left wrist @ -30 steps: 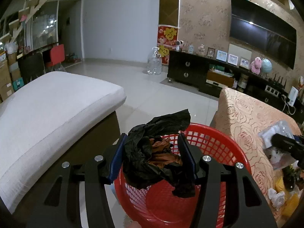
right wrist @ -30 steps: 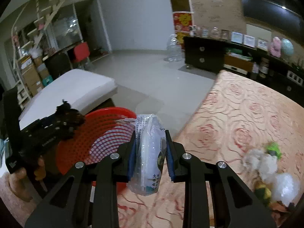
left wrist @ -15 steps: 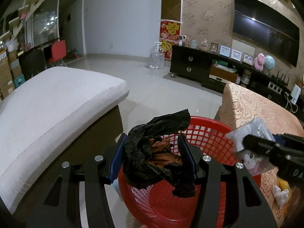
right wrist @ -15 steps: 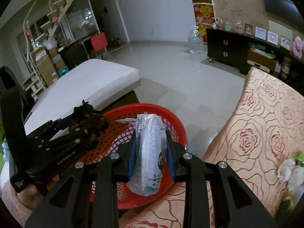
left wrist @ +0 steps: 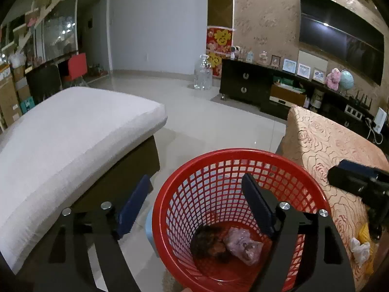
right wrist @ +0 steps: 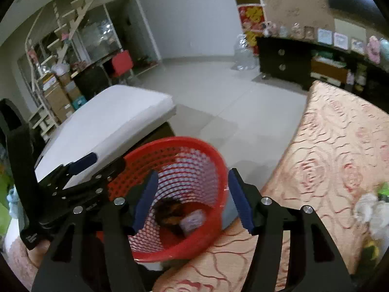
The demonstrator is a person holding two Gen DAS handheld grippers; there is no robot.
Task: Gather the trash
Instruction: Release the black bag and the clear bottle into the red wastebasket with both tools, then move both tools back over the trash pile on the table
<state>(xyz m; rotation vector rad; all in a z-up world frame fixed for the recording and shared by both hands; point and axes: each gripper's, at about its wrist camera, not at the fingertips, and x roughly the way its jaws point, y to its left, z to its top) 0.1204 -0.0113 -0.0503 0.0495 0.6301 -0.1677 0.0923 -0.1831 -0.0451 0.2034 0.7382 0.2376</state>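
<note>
A red mesh basket (left wrist: 184, 189) stands on the floor between a white cushion and the rose-patterned table; it also shows in the right wrist view (right wrist: 209, 238). In its bottom lie a dark crumpled bag (left wrist: 209, 242) and a clear plastic packet (left wrist: 243, 245); both also show in the right wrist view, the bag (right wrist: 170, 213) and the packet (right wrist: 193, 221). My left gripper (left wrist: 194, 202) is open and empty above the basket. My right gripper (right wrist: 192, 197) is open and empty above the basket too. White and yellow scraps (left wrist: 361, 245) lie on the table, also in the right wrist view (right wrist: 372, 214).
The white cushioned seat (left wrist: 68, 141) stands at the left of the basket. The table with the rose-patterned cloth (right wrist: 335, 160) is at the right. A dark TV cabinet (left wrist: 255, 87) and a large water bottle (left wrist: 203, 75) stand across the tiled floor.
Both grippers have opened. The dark bag has dropped from the left gripper and the plastic packet from the right one; both now lie in the basket.
</note>
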